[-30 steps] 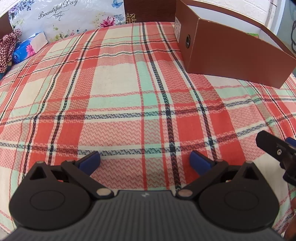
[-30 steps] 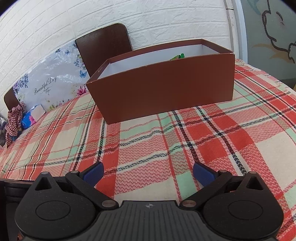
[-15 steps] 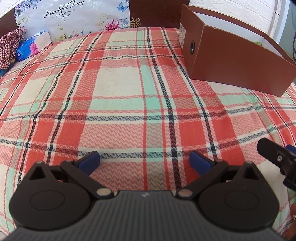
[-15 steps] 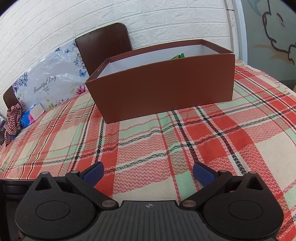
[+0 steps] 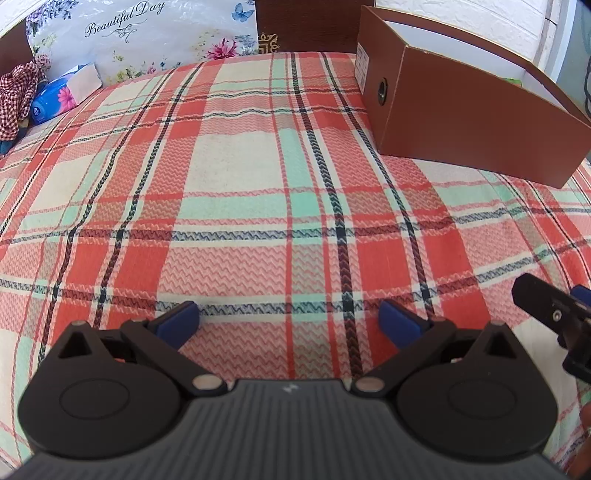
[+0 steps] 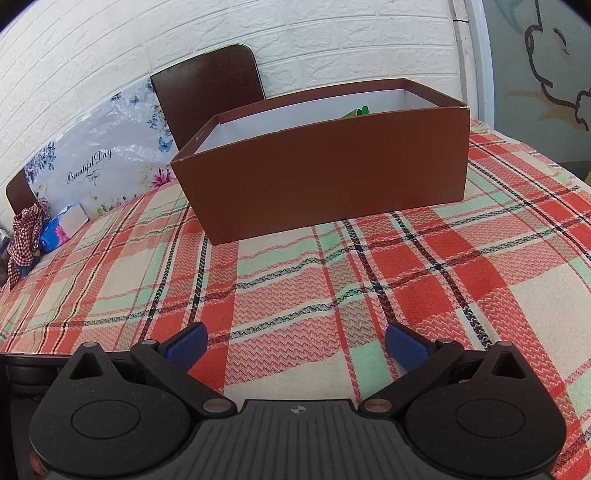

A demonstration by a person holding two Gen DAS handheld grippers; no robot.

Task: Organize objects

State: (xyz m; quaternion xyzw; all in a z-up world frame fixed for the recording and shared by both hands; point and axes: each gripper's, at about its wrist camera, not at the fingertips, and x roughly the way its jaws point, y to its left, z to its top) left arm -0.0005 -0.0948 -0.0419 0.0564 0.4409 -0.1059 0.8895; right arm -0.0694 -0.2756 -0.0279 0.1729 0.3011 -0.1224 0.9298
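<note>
Plaid cloth in red, cream and mint with dark lines point(image 5: 258, 192) covers the whole surface under both grippers. An open rectangular brown cardboard box with a white inside point(image 6: 325, 173) stands on it toward the far side; in the left wrist view the same box point(image 5: 461, 122) sits at the upper right, showing a round hole and a white label on its short end. Something green point(image 6: 356, 112) peeks over the box's near wall, lying inside; what it is cannot be told. The left gripper point(image 5: 290, 321) hangs low over bare cloth with its blue-padded jaws spread wide and nothing between them. The right gripper point(image 6: 295, 343) is the same: jaws wide apart, empty, pointed at the box's long side but well short of it. At the far left edge lie a blue tissue pack point(image 5: 62, 96) and a red-and-white checked cloth point(image 5: 16, 99), with a flowered plastic bag reading "Beautiful Day" point(image 5: 147, 33) behind them, and a dark wooden chair back point(image 6: 207, 88) against the white brick wall point(image 6: 332, 40).
</note>
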